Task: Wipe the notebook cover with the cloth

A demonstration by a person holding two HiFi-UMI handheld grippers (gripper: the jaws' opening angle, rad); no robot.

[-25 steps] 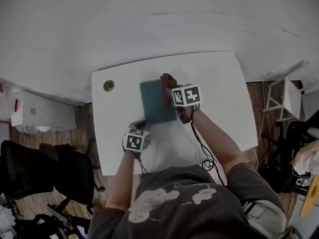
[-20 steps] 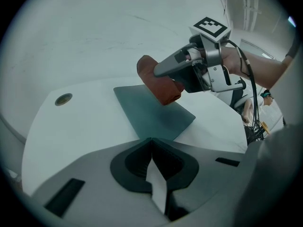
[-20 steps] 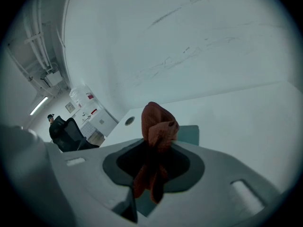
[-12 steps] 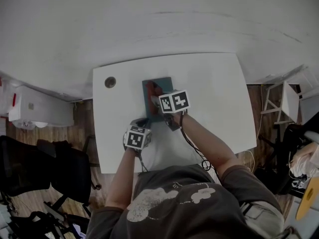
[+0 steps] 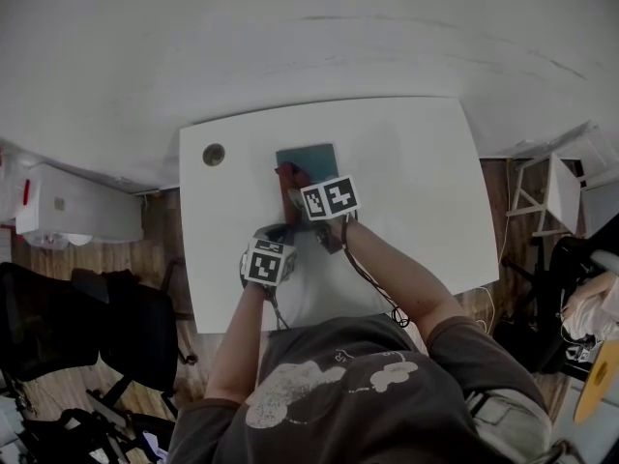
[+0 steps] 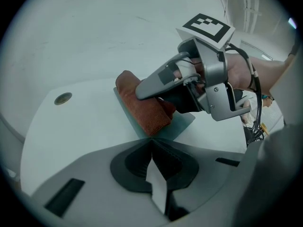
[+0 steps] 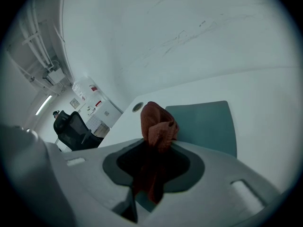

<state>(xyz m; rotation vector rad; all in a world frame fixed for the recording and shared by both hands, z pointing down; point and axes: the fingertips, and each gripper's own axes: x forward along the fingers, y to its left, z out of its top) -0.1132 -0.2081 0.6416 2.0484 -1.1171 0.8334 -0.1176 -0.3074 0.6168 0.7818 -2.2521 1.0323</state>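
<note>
On the white desk [image 5: 416, 182] a teal notebook [image 5: 308, 155] lies flat toward the far middle, its plain cover [image 7: 203, 122] facing up. From the person's seat, a round cable hole [image 5: 214, 154] sits at 9 o'clock of it. The right gripper [image 5: 290, 186] reaches over the notebook's 9 o'clock edge with its fingers pinched on a rust-red cloth [image 5: 287, 175]. The bunched cloth [image 7: 156, 122] rises out of the fingers' throat and presses onto the cover. The left gripper [image 5: 276, 232] sits at 6 o'clock of the notebook. Its fingers are pressed together, and their tips [image 6: 150, 143] rest at the notebook's near corner [image 6: 182, 123], just below the folded cloth [image 6: 142, 105]. Each gripper carries a cube printed with black-and-white square markers [image 5: 329, 198]. Beyond the desk stands a black office chair [image 7: 71, 124], with small wall signs behind it too small to read.
</note>
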